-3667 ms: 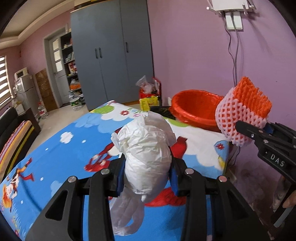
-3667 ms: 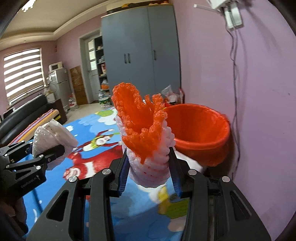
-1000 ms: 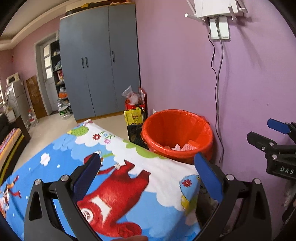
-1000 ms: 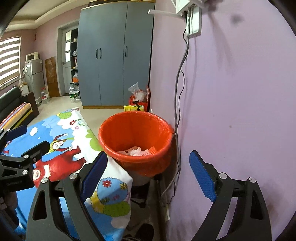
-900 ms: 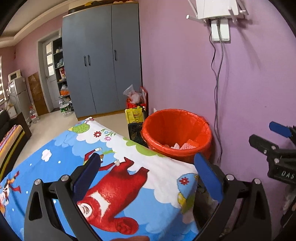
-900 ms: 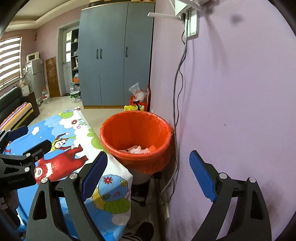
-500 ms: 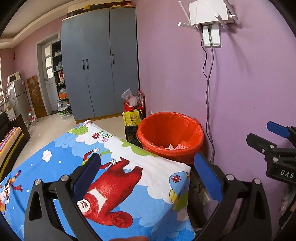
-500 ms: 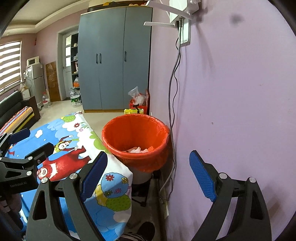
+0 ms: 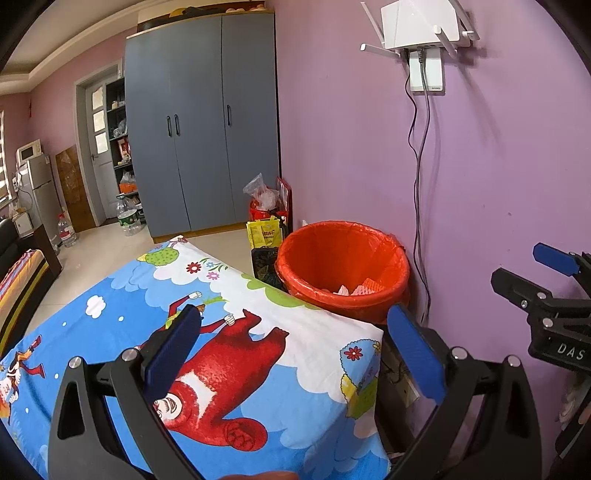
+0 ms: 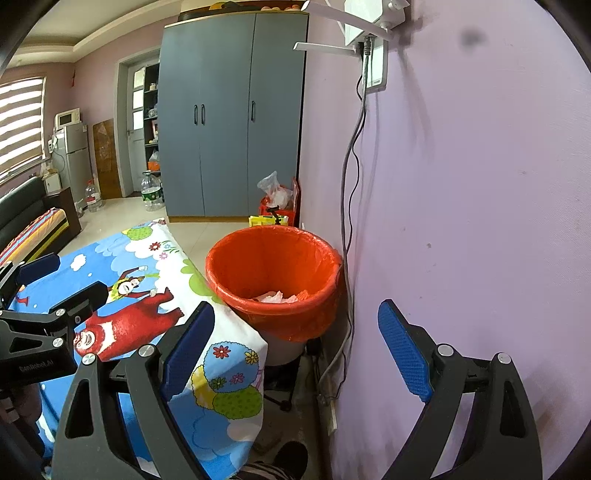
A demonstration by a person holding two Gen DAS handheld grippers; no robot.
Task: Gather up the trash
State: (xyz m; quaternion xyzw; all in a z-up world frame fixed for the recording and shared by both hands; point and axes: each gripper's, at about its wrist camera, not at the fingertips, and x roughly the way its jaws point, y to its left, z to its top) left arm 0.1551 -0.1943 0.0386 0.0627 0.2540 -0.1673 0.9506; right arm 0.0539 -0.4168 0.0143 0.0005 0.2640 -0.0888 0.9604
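Note:
An orange-lined trash bin (image 9: 341, 267) (image 10: 275, 275) stands on the floor against the purple wall, past the table's far corner. Inside it lie white crumpled plastic (image 10: 269, 296) and a bit of orange foam net (image 9: 371, 285). My left gripper (image 9: 295, 350) is open and empty, hovering over the cartoon tablecloth (image 9: 221, 350) short of the bin. My right gripper (image 10: 295, 343) is open and empty too, held back from the bin near the wall. Each gripper shows at the edge of the other's view.
A purple wall (image 10: 461, 221) runs close on the right, with cables (image 10: 349, 192) hanging from a router (image 9: 419, 24). Grey wardrobe (image 9: 203, 125) at the back, bags (image 9: 267, 212) beside it. A dark stand and a shoe (image 10: 291, 456) on the floor below the bin.
Earlier the left gripper held a white plastic bag and the right an orange foam net; both are now in the bin. Over the last second both open grippers drew back from the bin.

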